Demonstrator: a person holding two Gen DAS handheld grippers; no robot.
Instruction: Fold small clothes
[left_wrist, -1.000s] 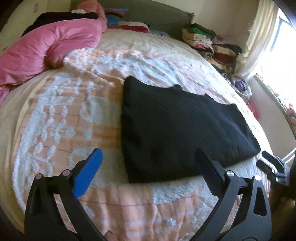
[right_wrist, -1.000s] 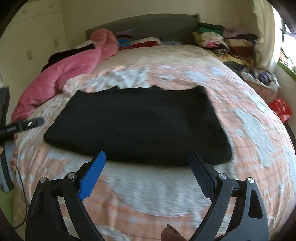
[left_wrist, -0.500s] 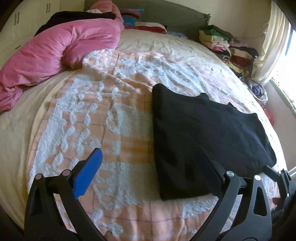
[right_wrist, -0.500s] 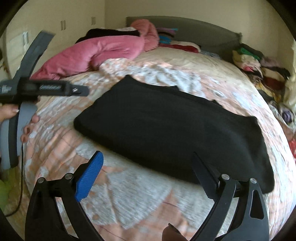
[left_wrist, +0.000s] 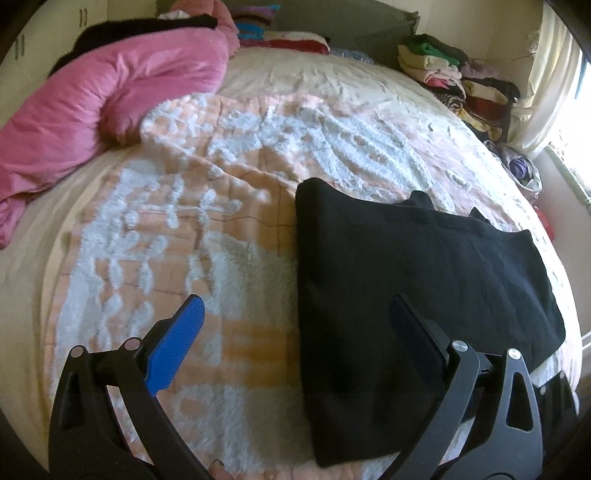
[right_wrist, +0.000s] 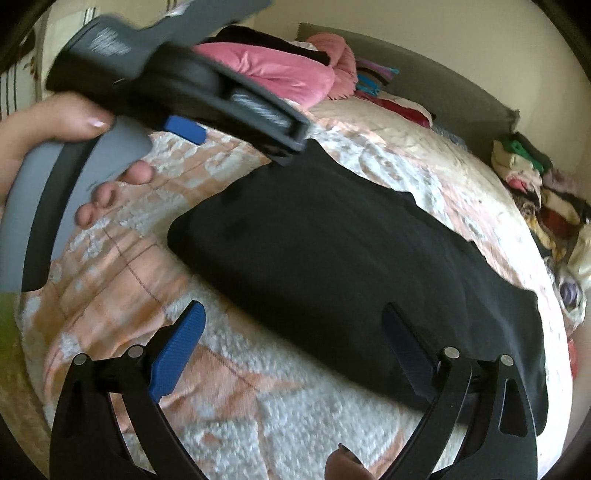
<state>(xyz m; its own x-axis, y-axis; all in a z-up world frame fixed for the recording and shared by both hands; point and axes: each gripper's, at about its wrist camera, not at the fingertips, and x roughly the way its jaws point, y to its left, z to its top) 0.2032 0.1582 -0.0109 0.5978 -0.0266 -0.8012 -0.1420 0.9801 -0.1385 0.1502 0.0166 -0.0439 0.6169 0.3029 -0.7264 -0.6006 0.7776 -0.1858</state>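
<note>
Bed (left_wrist: 332, 92) under peach-and-white blanket (left_wrist: 221, 221), folded black garment (left_wrist: 406, 277) flat on its near right part, pink duvet (left_wrist: 110, 103) far left; left hand-held gripper (left_wrist: 295, 325) and right hand-held gripper (right_wrist: 291, 328) both wide open, empty, above garment's near edge.

— What's the room like around me?

— I'm over a wide bed (left_wrist: 332, 85) spread with a peach and white blanket (left_wrist: 229, 192). A pink quilt (left_wrist: 110, 99) is bunched along its left edge.

— And at the head?

— A grey headboard (right_wrist: 443, 88) stands against a cream wall (right_wrist: 424, 33), with cushions (left_wrist: 258, 29) before it.

— The far right corner?

— A stack of folded laundry (left_wrist: 454, 77) sits there, beside a pale curtain (left_wrist: 546, 81). Daylight comes in hard through the window (left_wrist: 580, 122). At the far left I see cream cupboard doors (left_wrist: 48, 26).
</note>
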